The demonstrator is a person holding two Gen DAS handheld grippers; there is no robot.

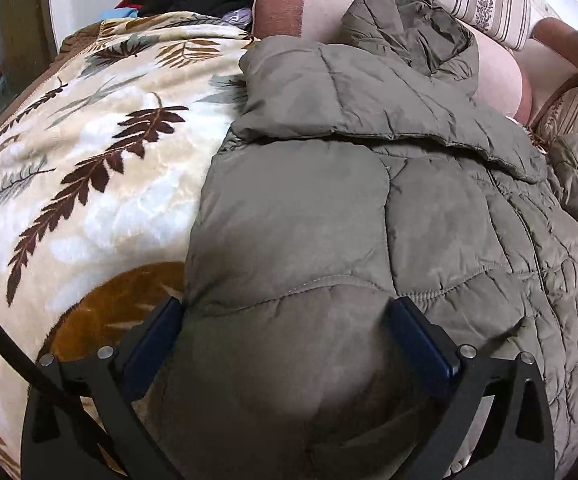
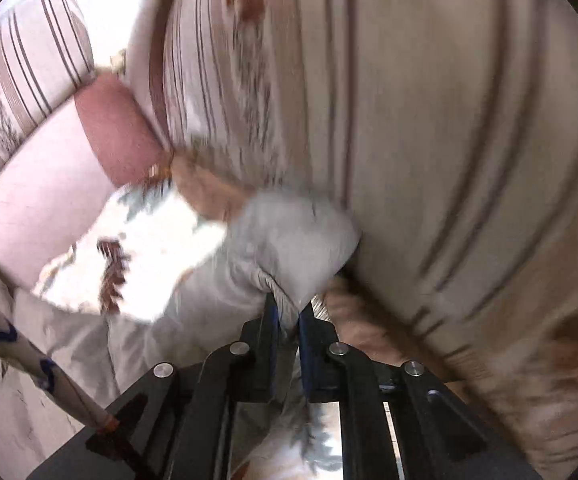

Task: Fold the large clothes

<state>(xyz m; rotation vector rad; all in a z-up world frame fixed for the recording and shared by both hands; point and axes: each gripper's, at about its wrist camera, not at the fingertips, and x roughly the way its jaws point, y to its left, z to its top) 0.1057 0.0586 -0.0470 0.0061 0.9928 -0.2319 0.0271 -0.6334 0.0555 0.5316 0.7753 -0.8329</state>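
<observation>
Two hand-held grippers: left (image 1: 285, 316) spread wide over jacket (image 1: 369, 208); right (image 2: 288, 320) pinching its sleeve (image 2: 289, 240).

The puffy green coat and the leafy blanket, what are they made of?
The coat looks like thin, smooth woven nylon or polyester with soft filling inside: stitched lines split it into puffy pillows, it crinkles finely and has a dull sheen. The blanket looks like thick fleece or plush: its surface is fuzzy and the printed leaves have soft edges. The exact fibres cannot be told by sight.
</observation>
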